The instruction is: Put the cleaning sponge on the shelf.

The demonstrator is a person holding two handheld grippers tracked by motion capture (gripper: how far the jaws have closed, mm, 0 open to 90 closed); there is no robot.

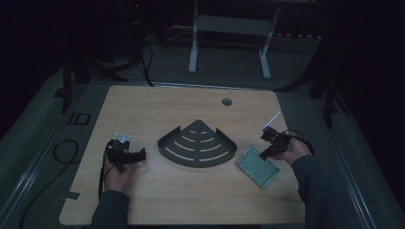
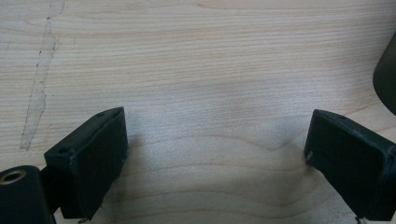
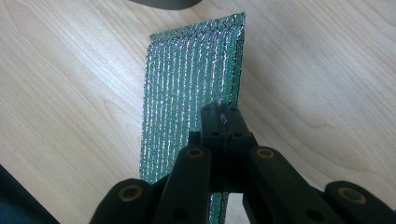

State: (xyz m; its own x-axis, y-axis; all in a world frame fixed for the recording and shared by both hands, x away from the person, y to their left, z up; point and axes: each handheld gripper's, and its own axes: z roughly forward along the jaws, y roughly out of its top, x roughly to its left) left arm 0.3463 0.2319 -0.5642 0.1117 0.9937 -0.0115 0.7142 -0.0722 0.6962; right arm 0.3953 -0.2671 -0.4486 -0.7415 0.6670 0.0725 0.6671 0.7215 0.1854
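Early going, by the look of it: right tool [image 3: 223,122] is pinching 1 edge of the green scouring pad [image 3: 191,79] lying on the desk [image 1: 143,200] beside the dark slotted corner rack [image 1: 198,143], left tool [image 2: 215,154] is gaping wide, idle.

Setting: you are working in a lab or test room, dimly lit. Evidence, item by item: a pale wood-grain tabletop [image 1: 157,200] with a cable grommet hole [image 1: 227,101] near its far edge; a grey carpeted floor [image 1: 229,67]; the white steel legs of another desk [image 1: 193,47] beyond; black stand legs [image 1: 67,81] at both sides (tripods, by the look); loose black cables [image 1: 62,152] trailing across the floor at your left.
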